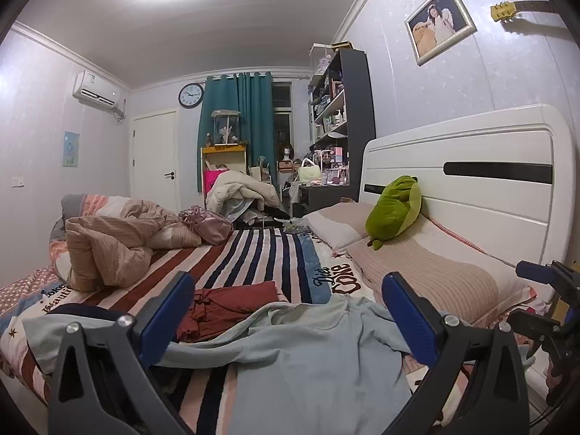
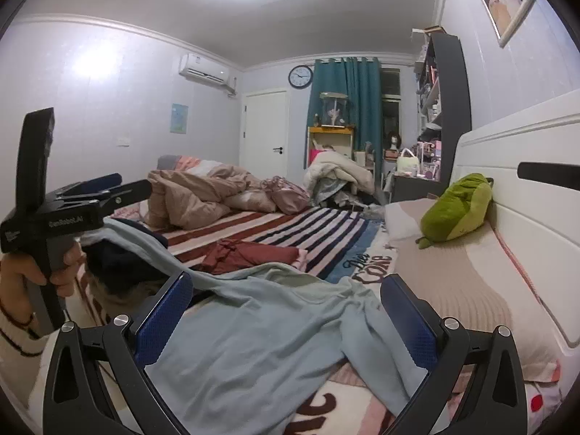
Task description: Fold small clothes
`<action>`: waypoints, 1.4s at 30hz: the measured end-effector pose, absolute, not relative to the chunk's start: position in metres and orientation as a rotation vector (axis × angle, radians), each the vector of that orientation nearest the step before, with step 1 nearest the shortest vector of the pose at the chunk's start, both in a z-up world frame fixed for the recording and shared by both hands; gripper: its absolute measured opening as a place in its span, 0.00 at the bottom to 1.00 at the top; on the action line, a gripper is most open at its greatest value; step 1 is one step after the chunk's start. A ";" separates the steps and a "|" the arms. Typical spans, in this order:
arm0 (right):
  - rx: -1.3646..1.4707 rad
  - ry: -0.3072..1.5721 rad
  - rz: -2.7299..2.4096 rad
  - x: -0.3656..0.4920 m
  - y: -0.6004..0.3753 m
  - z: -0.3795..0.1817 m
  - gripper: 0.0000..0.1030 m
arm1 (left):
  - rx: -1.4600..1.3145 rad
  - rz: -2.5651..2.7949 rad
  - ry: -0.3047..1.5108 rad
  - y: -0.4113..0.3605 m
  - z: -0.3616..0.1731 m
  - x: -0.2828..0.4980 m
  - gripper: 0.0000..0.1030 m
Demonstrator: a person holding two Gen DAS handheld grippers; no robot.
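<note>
A light blue garment (image 1: 297,359) lies crumpled on the striped bed sheet, right in front of both grippers; it also shows in the right wrist view (image 2: 253,326). A dark red garment (image 1: 228,306) lies just beyond it, also in the right wrist view (image 2: 250,253). A dark navy garment (image 2: 119,261) lies at the left under the blue one. My left gripper (image 1: 288,311) is open, its jaws apart above the blue garment. My right gripper (image 2: 286,311) is open over the blue garment too. The left gripper (image 2: 105,190) shows from the side at the left of the right wrist view.
A rumpled beige duvet (image 1: 108,246) lies at the far left of the bed. Pillows (image 1: 427,272) and a green plush toy (image 1: 395,210) sit along the white headboard (image 1: 471,181) on the right. A pink satin cloth (image 1: 206,223) lies mid bed. The striped sheet (image 1: 253,253) stretches beyond.
</note>
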State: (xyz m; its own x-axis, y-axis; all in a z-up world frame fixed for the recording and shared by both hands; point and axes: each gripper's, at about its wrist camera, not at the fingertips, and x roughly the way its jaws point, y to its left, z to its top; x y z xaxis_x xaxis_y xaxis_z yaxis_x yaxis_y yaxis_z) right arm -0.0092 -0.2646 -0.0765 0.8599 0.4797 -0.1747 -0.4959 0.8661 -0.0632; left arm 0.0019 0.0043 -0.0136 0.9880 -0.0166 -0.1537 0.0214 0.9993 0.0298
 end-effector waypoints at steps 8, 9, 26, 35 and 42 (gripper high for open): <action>-0.101 0.160 0.504 -0.009 -0.265 -0.077 1.00 | 0.024 -0.013 0.163 0.006 -0.017 0.005 0.99; -0.100 0.160 0.505 -0.008 -0.267 -0.077 1.00 | 0.023 -0.013 0.164 0.006 -0.018 0.005 0.99; -0.071 0.185 0.484 -0.006 -0.270 -0.084 1.00 | 0.015 -0.009 0.183 0.008 -0.026 0.005 0.99; -0.058 0.192 0.478 -0.006 -0.270 -0.082 1.00 | 0.010 -0.006 0.192 0.011 -0.030 0.003 0.99; -0.060 0.192 0.479 -0.006 -0.270 -0.083 1.00 | 0.002 0.001 0.195 0.014 -0.030 0.003 0.99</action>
State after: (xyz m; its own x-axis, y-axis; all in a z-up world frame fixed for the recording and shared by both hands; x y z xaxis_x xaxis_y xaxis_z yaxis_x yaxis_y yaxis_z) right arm -0.0060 -0.2703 -0.0826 0.8699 0.4520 -0.1976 -0.4633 0.8861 -0.0127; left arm 0.0032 0.0135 -0.0300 0.9810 0.0008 -0.1939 -0.0003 1.0000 0.0025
